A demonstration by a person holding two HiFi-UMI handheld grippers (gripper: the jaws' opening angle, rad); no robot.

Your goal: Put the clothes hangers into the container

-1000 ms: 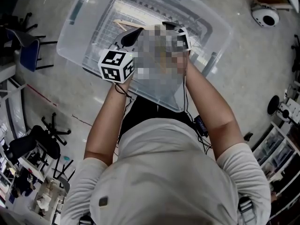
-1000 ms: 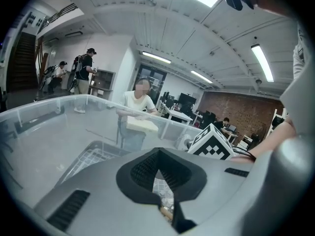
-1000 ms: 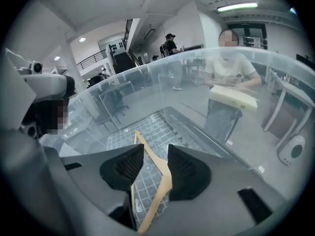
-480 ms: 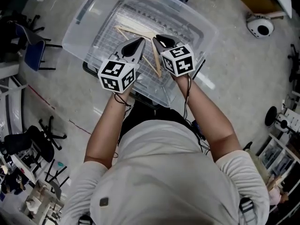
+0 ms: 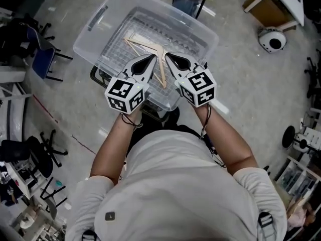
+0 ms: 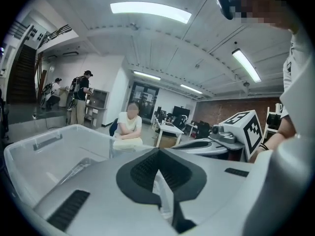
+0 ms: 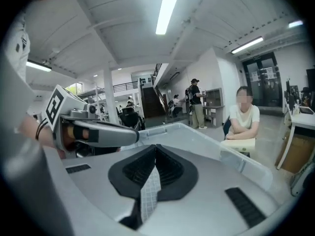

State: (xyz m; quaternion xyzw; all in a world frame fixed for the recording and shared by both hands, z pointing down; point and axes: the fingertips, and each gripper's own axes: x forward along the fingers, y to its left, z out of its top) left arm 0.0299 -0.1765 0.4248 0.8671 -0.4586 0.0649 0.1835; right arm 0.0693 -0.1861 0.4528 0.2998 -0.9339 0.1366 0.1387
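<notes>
Your left gripper [image 5: 152,57] and right gripper [image 5: 168,56], jaws together on nothing, the right's just closed, over the container [image 5: 89,40]'s near edge, upper centre, hanger [image 5: 144,45] inside, partly hidden behind them, open floor [image 5: 251,99] around.

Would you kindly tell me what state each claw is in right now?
Left claw: closed, holding nothing.
Right claw: has just closed, with nothing between its jaws.

Right hand-held gripper [image 7: 155,146], jaws just closed together, empty, clear container [image 7: 197,136] beyond, left hand-held gripper [image 7: 133,135] alongside
</notes>
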